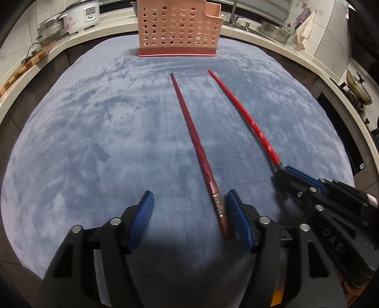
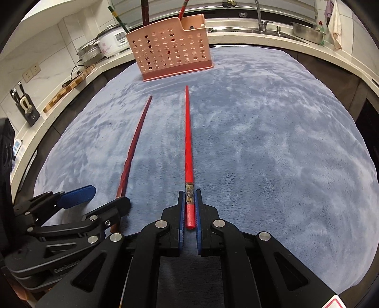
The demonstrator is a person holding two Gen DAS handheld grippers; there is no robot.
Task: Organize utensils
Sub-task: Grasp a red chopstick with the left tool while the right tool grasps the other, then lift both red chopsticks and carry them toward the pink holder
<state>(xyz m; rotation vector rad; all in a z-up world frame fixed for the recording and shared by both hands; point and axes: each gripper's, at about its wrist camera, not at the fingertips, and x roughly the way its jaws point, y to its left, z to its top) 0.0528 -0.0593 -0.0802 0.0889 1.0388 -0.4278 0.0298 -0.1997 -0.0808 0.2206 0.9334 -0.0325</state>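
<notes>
A dark red chopstick [image 1: 196, 147] lies on the blue cloth [image 1: 94, 142], its thick end between the fingers of my open left gripper [image 1: 189, 208], close to the right pad. It also shows in the right wrist view [image 2: 135, 144]. My right gripper [image 2: 189, 201] is shut on the thick end of a bright red chopstick [image 2: 188, 142], which points toward the pink perforated utensil holder [image 2: 170, 49]. The same chopstick [image 1: 239, 106], holder [image 1: 177, 28] and right gripper [image 1: 284, 170] show in the left wrist view. The left gripper [image 2: 99, 196] shows at the lower left of the right wrist view.
The holder has several utensils standing in it [image 2: 182, 9]. A counter runs around the cloth with a rice cooker [image 1: 80, 16], a cutting board [image 2: 71, 87], a knife block [image 2: 26, 106], a sink with a metal bowl [image 2: 308, 30] and a stove at the right [image 1: 357, 90].
</notes>
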